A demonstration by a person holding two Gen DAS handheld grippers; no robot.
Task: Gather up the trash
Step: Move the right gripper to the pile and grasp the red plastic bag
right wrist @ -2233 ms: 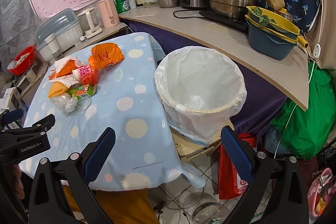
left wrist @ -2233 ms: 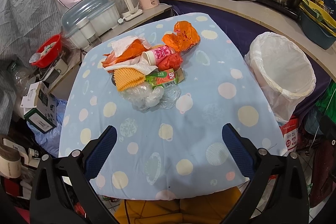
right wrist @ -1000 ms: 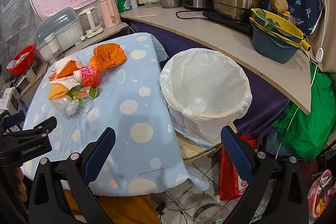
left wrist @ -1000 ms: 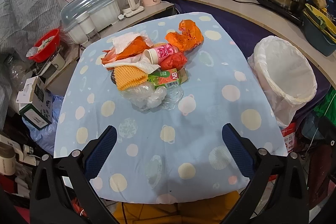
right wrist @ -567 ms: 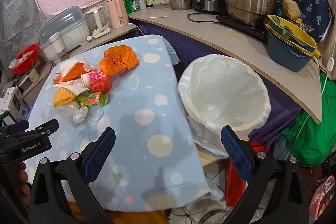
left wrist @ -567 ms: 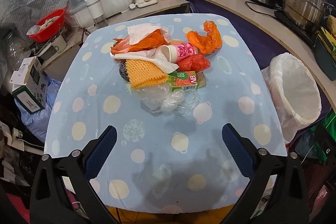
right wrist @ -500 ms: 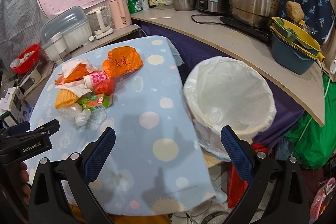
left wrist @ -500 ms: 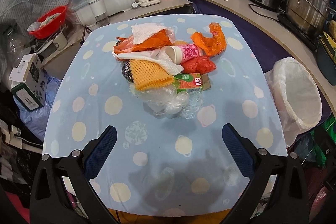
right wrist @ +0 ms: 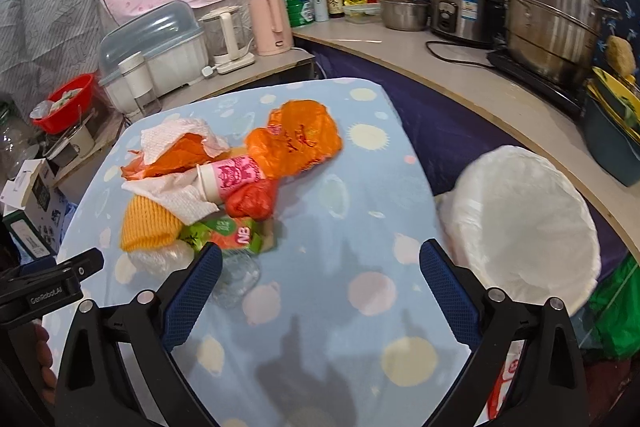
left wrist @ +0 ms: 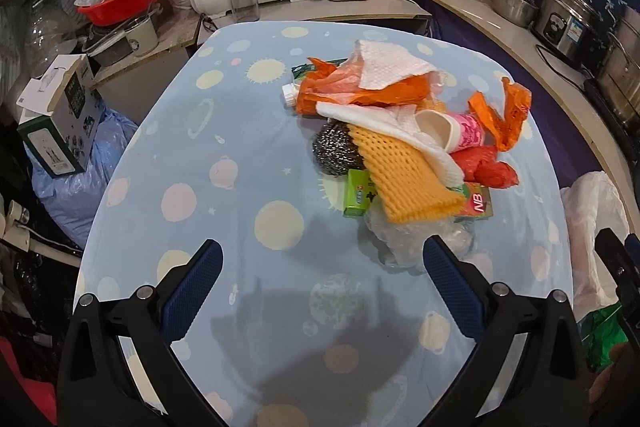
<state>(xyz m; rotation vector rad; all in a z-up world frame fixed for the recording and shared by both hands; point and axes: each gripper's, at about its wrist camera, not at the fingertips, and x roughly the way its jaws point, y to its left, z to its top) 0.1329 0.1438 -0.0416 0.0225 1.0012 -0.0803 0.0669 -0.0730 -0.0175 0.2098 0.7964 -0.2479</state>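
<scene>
Both tongs, left gripper and right gripper, spread wide and empty above the table; trash heap mid-table, bin beside; risk: grabbing the tangled pile may drag loose pieces off.

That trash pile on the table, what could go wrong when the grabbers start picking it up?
The pile is tangled: pulling the yellow foam net may drag the paper towel and pink cup lying on it. The steel scrubber could roll away once freed. The bin stands off the table's right edge, so light pieces like the orange bag might drop short. Both tools are open and empty.
</scene>
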